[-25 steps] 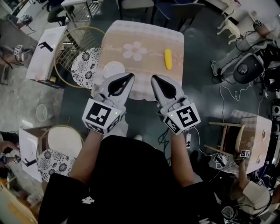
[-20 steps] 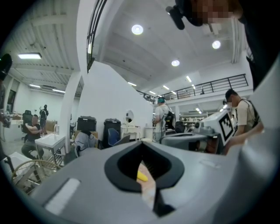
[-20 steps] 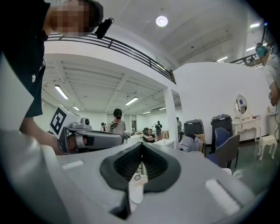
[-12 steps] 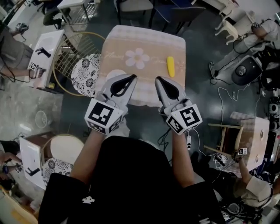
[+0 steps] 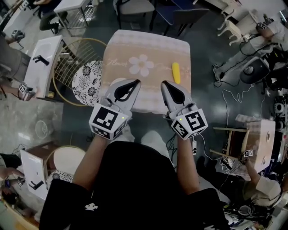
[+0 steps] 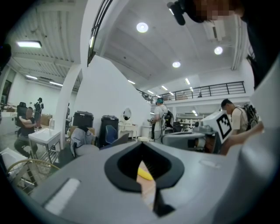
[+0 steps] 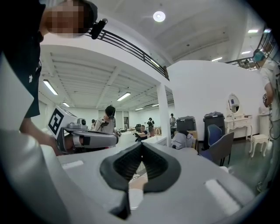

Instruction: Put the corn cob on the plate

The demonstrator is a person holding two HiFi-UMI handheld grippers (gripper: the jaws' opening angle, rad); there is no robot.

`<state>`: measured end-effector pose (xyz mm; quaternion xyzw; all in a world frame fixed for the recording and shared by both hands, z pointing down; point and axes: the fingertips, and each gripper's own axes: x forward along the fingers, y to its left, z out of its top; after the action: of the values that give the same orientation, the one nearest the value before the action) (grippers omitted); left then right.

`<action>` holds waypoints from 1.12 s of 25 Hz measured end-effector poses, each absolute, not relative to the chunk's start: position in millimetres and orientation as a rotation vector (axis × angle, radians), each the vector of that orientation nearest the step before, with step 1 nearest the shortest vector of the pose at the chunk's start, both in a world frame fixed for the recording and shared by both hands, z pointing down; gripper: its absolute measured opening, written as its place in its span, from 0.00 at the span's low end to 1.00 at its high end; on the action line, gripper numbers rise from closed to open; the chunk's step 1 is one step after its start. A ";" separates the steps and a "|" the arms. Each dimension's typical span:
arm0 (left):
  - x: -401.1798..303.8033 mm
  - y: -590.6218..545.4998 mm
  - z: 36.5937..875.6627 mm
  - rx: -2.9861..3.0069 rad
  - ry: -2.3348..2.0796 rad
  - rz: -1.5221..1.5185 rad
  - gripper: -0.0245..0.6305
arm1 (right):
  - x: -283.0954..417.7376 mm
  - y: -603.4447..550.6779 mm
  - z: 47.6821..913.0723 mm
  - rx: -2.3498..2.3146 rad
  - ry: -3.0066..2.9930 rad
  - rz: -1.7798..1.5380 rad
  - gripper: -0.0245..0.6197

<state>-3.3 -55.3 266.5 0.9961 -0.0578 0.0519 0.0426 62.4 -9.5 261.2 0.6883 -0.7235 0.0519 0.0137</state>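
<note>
A yellow corn cob (image 5: 176,72) lies on the right part of a small table (image 5: 148,47) covered with a flowered cloth. Through the slit between the left gripper's jaws, the corn cob (image 6: 145,175) shows again. The white plate (image 7: 135,197) is glimpsed low between the right gripper's jaws; in the head view the left gripper hides almost all of it. My left gripper (image 5: 136,82) hovers over the table's near left part, shut and empty. My right gripper (image 5: 164,83) is beside it over the near edge, also shut and empty, a short way before the corn.
A round wire-framed chair with a floral cushion (image 5: 85,75) stands left of the table, with a white side table (image 5: 42,58) beyond it. Chairs (image 5: 135,6) stand at the far side. Cables and a wooden stool (image 5: 245,143) lie on the floor at right.
Both grippers have moved forward over the table's near edge. The left gripper now covers the white plate that showed beside it earlier. Their jaws stay the same.
</note>
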 end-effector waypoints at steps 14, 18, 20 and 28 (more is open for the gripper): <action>18.8 -73.6 284.6 2.996 -0.175 0.203 0.04 | 89.1 -23.6 282.1 2.143 -2.214 0.223 0.04; 32.1 -78.4 290.7 2.980 -0.213 0.223 0.04 | 104.1 -27.6 286.2 2.135 -2.243 0.243 0.04; 39.7 -79.8 292.1 2.970 -0.234 0.230 0.04 | 111.6 -29.1 288.7 2.133 -2.259 0.256 0.04; 67.6 -78.9 301.5 2.957 -0.267 0.292 0.04 | 149.2 -31.7 308.8 2.129 -2.270 0.327 0.04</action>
<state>67.6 -78.9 301.5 0.9881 -0.0893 0.0977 0.0789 149.2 -31.7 308.8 0.6805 -0.7253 0.1045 0.0062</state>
